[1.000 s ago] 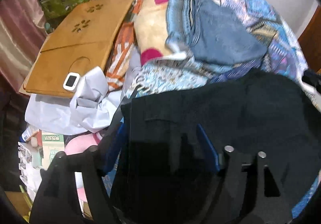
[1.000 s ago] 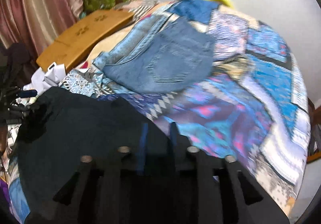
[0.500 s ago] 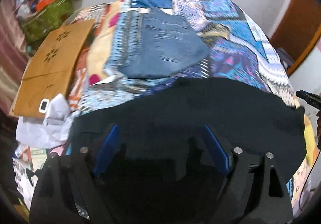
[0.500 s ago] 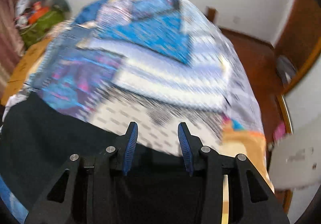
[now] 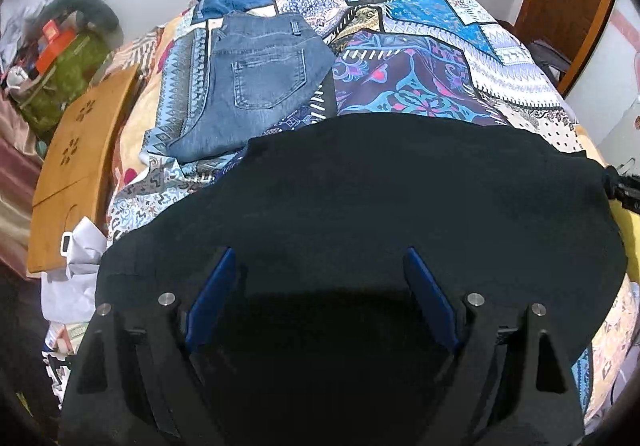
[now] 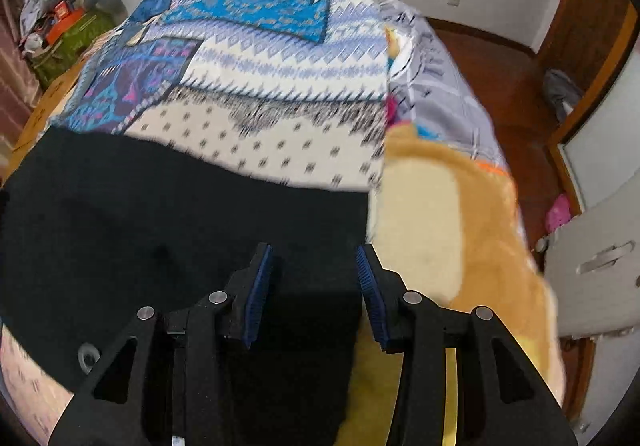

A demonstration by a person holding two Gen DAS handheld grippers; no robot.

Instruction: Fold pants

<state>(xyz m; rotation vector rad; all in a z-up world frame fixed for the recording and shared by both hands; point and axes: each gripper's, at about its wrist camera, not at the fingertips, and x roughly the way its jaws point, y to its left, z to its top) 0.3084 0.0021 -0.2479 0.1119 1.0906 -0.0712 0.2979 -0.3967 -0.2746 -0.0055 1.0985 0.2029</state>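
Lying spread on the patterned bed [image 5: 420, 58] below folded jeans [image 5: 256, 78], the black pants [image 5: 380, 198] sat under the left gripper [image 5: 320, 286], jaws wide, and the right gripper [image 6: 316, 278], jaws narrower, both having just been opening, gripping nothing.

Pants [image 5: 400, 198] lie on the bedspread [image 5: 420, 58], jeans [image 5: 256, 82] beyond them.

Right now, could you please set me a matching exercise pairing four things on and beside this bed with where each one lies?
Things:
1. black pants
2. jeans
3. wooden board
4. green bag

Places:
A. far left corner, under clutter
B. folded on the quilt, beyond the black pants
C. nearest, under both grippers
D. along the bed's left edge

Pairs: 1-C, 2-B, 3-D, 4-A
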